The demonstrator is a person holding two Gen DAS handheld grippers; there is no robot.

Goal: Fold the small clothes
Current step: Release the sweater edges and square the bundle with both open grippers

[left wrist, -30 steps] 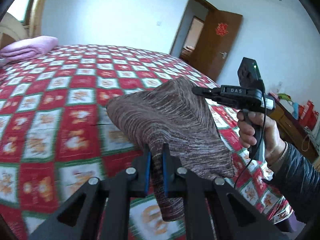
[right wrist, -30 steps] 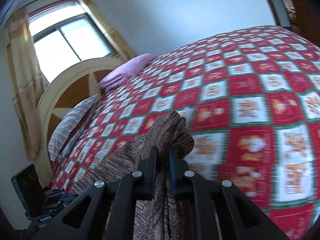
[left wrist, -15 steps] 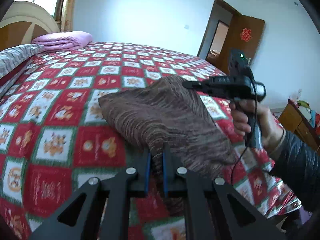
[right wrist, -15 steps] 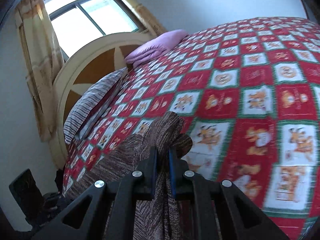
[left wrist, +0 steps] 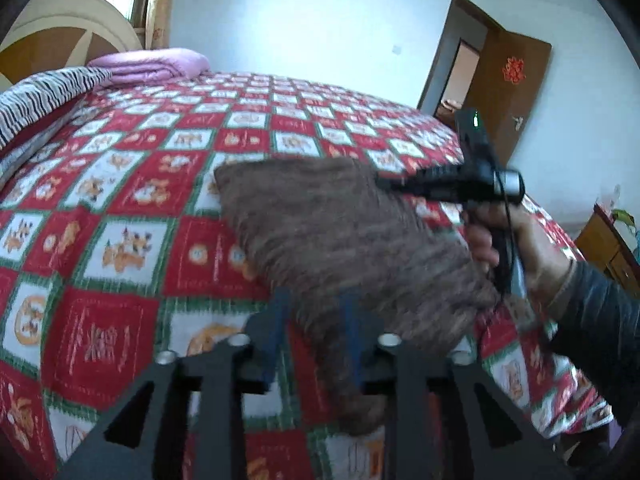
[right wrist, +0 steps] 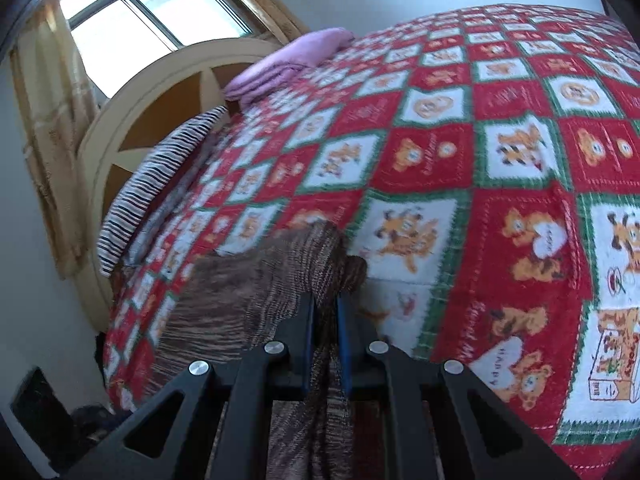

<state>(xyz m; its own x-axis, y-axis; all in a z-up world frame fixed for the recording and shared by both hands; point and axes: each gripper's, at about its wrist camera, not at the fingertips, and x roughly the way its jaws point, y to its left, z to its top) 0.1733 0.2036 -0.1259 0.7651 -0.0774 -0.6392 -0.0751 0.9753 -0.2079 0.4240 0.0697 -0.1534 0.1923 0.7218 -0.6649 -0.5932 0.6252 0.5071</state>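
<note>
A brown striped knit garment (left wrist: 340, 232) lies folded over on the red checked bedspread (left wrist: 120, 208), near the bed's front edge. My left gripper (left wrist: 314, 336) is at its near corner. Its jaws are opening, and the cloth hangs loose between the blue pads (left wrist: 276, 332), closer to the right one. In the left wrist view my right gripper (left wrist: 384, 182) reaches in from the right, carried by a hand (left wrist: 520, 240), and pinches the far corner. The right wrist view shows that gripper (right wrist: 325, 320) shut on a bunched fold of the garment (right wrist: 248, 300).
A folded pink blanket (left wrist: 148, 64) and a striped pillow (left wrist: 36, 96) lie at the head of the bed by the curved headboard (right wrist: 160, 96). A brown door (left wrist: 508, 92) stands open at the back right. A wooden cabinet (left wrist: 604, 244) stands right of the bed.
Both grippers came down with the garment, which went from hanging raised to lying on the bedspread. The left jaws, shut on the cloth before, have parted. The right grip is unchanged.
</note>
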